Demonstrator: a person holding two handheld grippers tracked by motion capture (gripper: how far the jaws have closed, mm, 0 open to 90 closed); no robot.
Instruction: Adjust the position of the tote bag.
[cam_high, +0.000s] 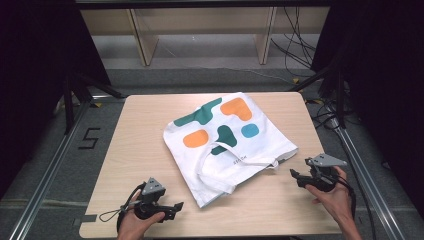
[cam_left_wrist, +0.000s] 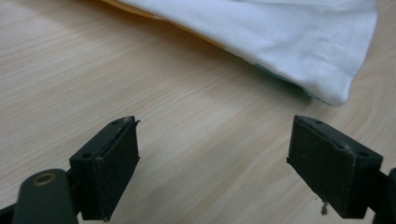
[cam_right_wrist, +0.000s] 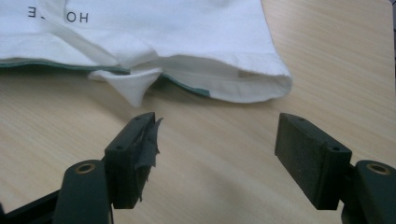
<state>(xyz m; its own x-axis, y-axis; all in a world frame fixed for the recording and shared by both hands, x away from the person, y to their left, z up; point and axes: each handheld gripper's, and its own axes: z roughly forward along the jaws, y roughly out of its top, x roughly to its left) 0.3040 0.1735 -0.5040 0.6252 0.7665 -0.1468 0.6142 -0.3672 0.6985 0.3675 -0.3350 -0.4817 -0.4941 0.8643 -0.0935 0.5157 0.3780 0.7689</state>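
Note:
A white tote bag (cam_high: 227, 140) with green, orange and blue patches lies flat across the middle of the wooden table (cam_high: 140, 150), its handles (cam_high: 220, 172) folded toward the near side. My left gripper (cam_high: 175, 206) rests near the front left edge, open and holding nothing, aimed at the bag's near corner (cam_left_wrist: 336, 88). Over at the right, my right gripper (cam_high: 294, 175) is open too, pointing at the bag's open rim (cam_right_wrist: 243, 79) and a handle end (cam_right_wrist: 133, 86). Both sit a short way off the cloth.
Wooden shelving (cam_high: 200, 30) and loose cables (cam_high: 300, 45) stand on the floor beyond the table. Metal frame rails (cam_high: 50, 165) run along both sides. Bare tabletop lies to the left of the bag and along the front edge.

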